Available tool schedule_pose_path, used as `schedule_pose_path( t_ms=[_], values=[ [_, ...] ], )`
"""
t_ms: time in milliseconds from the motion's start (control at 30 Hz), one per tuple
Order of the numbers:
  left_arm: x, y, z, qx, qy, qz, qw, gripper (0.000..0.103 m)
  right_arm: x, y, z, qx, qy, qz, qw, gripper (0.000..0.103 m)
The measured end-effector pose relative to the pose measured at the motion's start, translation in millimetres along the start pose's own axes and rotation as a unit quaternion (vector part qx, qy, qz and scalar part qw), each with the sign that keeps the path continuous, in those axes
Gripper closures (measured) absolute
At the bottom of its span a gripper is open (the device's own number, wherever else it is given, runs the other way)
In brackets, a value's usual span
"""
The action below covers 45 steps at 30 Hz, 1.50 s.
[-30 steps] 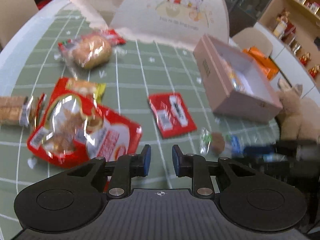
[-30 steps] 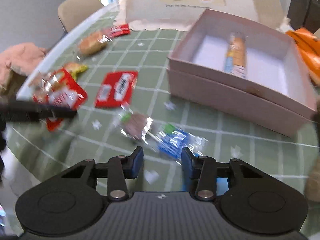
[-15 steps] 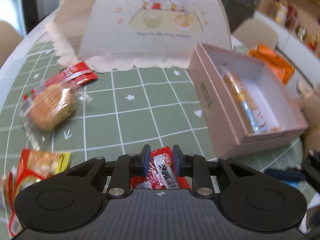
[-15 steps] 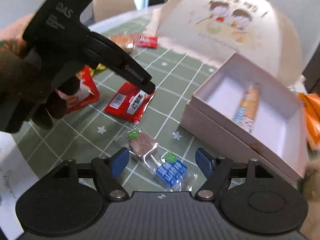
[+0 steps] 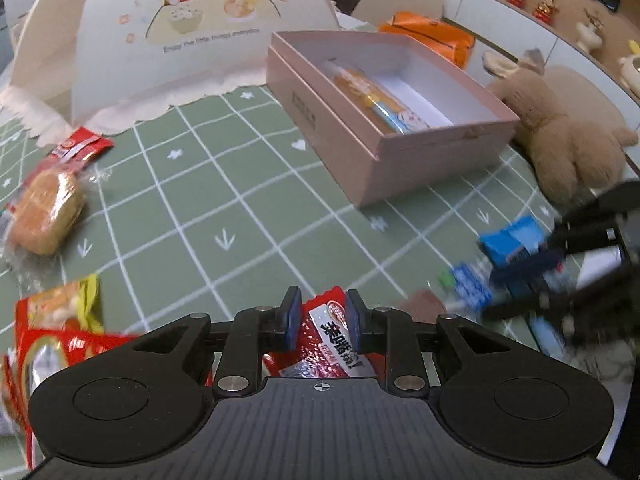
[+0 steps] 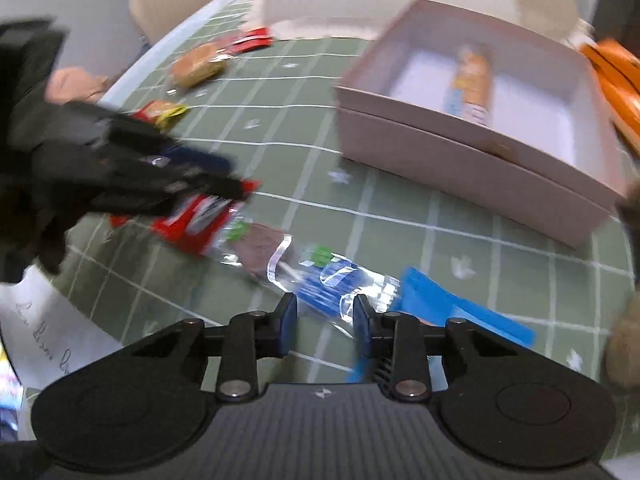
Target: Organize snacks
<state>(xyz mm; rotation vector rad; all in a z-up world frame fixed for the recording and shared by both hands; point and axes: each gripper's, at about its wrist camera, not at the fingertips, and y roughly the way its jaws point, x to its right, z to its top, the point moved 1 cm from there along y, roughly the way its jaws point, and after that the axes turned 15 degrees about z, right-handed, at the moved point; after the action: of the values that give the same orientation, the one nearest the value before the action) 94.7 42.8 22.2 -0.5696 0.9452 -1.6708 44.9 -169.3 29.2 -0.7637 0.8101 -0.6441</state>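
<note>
My left gripper point(image 5: 320, 318) is shut on a flat red snack packet point(image 5: 332, 336). The right wrist view shows that packet point(image 6: 192, 220) blurred, hanging from the left gripper point(image 6: 236, 190). My right gripper point(image 6: 324, 320) points down at the green tablecloth. Its jaws are closing on a blue wrapped candy point(image 6: 328, 286), with the pads at the wrapper's sides. In the left wrist view the right gripper point(image 5: 496, 284) is blurred at the right. A brown wrapped candy point(image 6: 260, 248) lies beside the blue one. The open pink box point(image 5: 400, 168) holds one orange and blue snack stick point(image 5: 372, 96).
A wrapped bun point(image 5: 48, 212), a small red packet point(image 5: 80, 146) and a large red bag point(image 5: 60, 332) lie at the left. A cartoon-printed food cover point(image 5: 180, 32) stands behind. A plush toy point(image 5: 560, 132) and orange bags point(image 5: 428, 34) flank the box. A flat blue piece point(image 6: 440, 308) lies by my right fingers.
The left gripper came down onto the red packet and rolled with it between its fingers. The right gripper opened wide over the candies, then closed around the blue one.
</note>
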Motion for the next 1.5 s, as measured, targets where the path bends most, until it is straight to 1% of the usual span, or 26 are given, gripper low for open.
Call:
schedule_pose_path(
  t_ms=[67, 133, 200, 267, 300, 333, 367, 433, 567, 667, 733, 767, 800, 833, 867, 900, 933, 1000, 1033, 1100, 1167, 1333, 1400, 1433, 1467, 1500],
  values=[
    [-2.9, -7.1, -5.5, -0.004, -0.017, 0.022, 0.9996, 0.076, 6.7, -2.1, -3.2, 0.005, 0.012, -0.014, 1.0, 0.073],
    [-10.5, -14.7, -9.1, -0.007, -0.049, 0.046, 0.9977, 0.075, 13.5, -4.2, -3.0, 0.011, 0.025, -0.025, 0.999, 0.073],
    [-22.2, -24.4, -13.0, -0.013, -0.109, 0.064, 0.9918, 0.075, 16.4, -7.0, -4.8, 0.018, 0.034, -0.027, 0.999, 0.072],
    [-31.5, -32.5, -16.3, -0.019, -0.16, 0.077, 0.9839, 0.075, 16.8, -11.2, -7.2, 0.025, 0.038, -0.026, 0.999, 0.066],
    [-33.3, -37.5, -17.8, -0.019, -0.174, 0.087, 0.9807, 0.075, 15.5, -11.9, -8.4, 0.027, 0.038, -0.027, 0.999, 0.063],
    [-32.4, -42.2, -19.1, -0.016, -0.177, 0.098, 0.9792, 0.075, 13.6, -15.7, -10.0, 0.031, 0.035, -0.031, 0.998, 0.057],
    [-28.9, -46.0, -18.4, -0.011, -0.171, 0.11, 0.9791, 0.075, 13.2, -18.4, -10.0, 0.035, 0.033, -0.035, 0.998, 0.054],
    [-16.7, -50.1, -16.7, -0.002, -0.151, 0.118, 0.9814, 0.075, 10.9, -26.3, -11.2, 0.04, 0.028, -0.042, 0.998, 0.053],
    [12.2, -38.6, -16.5, -0.015, -0.134, 0.095, 0.9864, 0.073, 10.0, -36.7, -11.7, 0.042, 0.026, -0.049, 0.998, 0.049],
    [37.8, -26.0, -18.0, -0.033, -0.103, 0.116, 0.9874, 0.073, 12.4, -40.7, -12.1, 0.041, 0.022, -0.061, 0.997, 0.049],
    [53.2, -23.8, -20.2, -0.027, -0.067, 0.134, 0.9884, 0.07, 15.8, -44.8, -13.5, 0.043, 0.02, -0.068, 0.997, 0.048],
    [59.6, -22.9, -19.7, -0.025, -0.049, 0.139, 0.9887, 0.067, 17.7, -45.9, -14.3, 0.043, 0.022, -0.069, 0.996, 0.046],
    [63.3, -22.2, -18.7, -0.025, -0.041, 0.134, 0.9898, 0.06, 20.7, -47.2, -15.2, 0.043, 0.025, -0.071, 0.996, 0.045],
    [65.0, -19.9, -16.8, -0.027, -0.041, 0.123, 0.9911, 0.049, 24.3, -47.8, -15.7, 0.043, 0.029, -0.072, 0.996, 0.044],
    [64.9, -18.6, -15.5, -0.03, -0.046, 0.109, 0.9925, 0.043, 28.0, -47.8, -16.1, 0.042, 0.034, -0.072, 0.996, 0.044],
    [64.7, -17.3, -15.4, -0.032, -0.05, 0.098, 0.9935, 0.032, 32.0, -47.2, -16.8, 0.039, 0.04, -0.071, 0.996, 0.044],
    [64.4, -16.3, -15.4, -0.033, -0.054, 0.086, 0.9943, 0.027, 34.5, -46.4, -17.3, 0.038, 0.045, -0.069, 0.996, 0.044],
    [63.5, -16.3, -15.7, -0.033, -0.064, 0.079, 0.9942, 0.028, 37.6, -44.2, -18.5, 0.035, 0.053, -0.062, 0.996, 0.043],
    [61.5, -17.8, -17.3, -0.032, -0.071, 0.085, 0.9933, 0.031, 37.7, -43.2, -18.8, 0.034, 0.052, -0.059, 0.996, 0.043],
    [55.2, -18.1, -21.4, -0.036, -0.082, 0.122, 0.9884, 0.032, 35.7, -41.8, -18.9, 0.034, 0.045, -0.057, 0.997, 0.044],
    [46.9, -15.0, -24.3, -0.046, -0.094, 0.144, 0.984, 0.032, 33.5, -40.6, -18.2, 0.035, 0.042, -0.053, 0.997, 0.043],
    [27.1, -10.0, -21.4, -0.052, -0.126, 0.146, 0.9798, 0.031, 23.0, -40.6, -13.5, 0.046, 0.03, -0.052, 0.997, 0.043],
    [21.7, -9.0, -19.7, -0.052, -0.136, 0.138, 0.9797, 0.032, 17.4, -40.6, -8.1, 0.055, 0.031, -0.046, 0.997, 0.04],
    [19.6, -9.4, -18.8, -0.053, -0.138, 0.132, 0.9801, 0.032, 15.5, -39.9, -4.5, 0.06, 0.035, -0.042, 0.997, 0.035],
    [17.6, -10.5, -18.6, -0.053, -0.139, 0.125, 0.9809, 0.033, 13.6, -38.0, -0.1, 0.066, 0.043, -0.038, 0.996, 0.033],
    [15.6, -12.1, -19.5, -0.052, -0.14, 0.116, 0.982, 0.04, 11.9, -34.9, 4.9, 0.071, 0.055, -0.031, 0.995, 0.033]
  ],
)
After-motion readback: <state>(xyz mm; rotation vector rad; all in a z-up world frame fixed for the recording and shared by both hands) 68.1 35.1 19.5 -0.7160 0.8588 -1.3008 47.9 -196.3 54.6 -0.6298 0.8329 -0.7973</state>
